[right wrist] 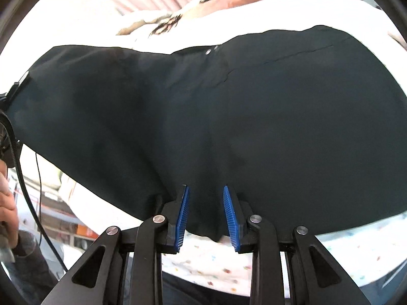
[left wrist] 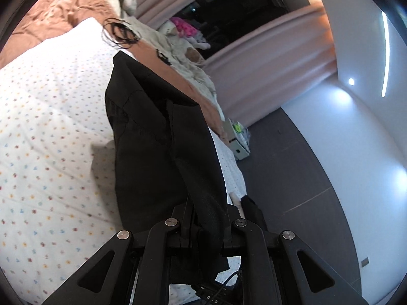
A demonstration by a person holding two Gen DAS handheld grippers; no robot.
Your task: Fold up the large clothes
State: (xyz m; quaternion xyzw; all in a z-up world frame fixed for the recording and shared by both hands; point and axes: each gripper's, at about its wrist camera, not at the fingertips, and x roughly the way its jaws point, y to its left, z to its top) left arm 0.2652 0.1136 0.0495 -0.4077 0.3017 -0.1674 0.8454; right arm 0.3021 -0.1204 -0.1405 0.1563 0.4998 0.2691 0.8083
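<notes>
A large black garment (right wrist: 229, 114) lies stretched across a bed with a white dotted sheet (right wrist: 216, 261). My right gripper (right wrist: 206, 193) grips its near edge, and the cloth bunches between the blue pads (right wrist: 183, 211). In the left wrist view the same garment (left wrist: 152, 139) hangs lifted above the sheet (left wrist: 51, 127). A fold of it runs down between the jaws of my left gripper (left wrist: 206, 218), which is shut on it. The cloth hides the left fingertips. A person's hand (right wrist: 7, 203) shows at the left edge of the right wrist view.
An orange-brown blanket (left wrist: 66, 7) and a heap of pale clothes and soft toys (left wrist: 183, 48) lie at the bed's far end, beside pink curtains (left wrist: 267, 58). A tangle of black cord (left wrist: 119, 33) rests on the sheet. A box (left wrist: 237, 139) stands on the dark floor (left wrist: 305, 178).
</notes>
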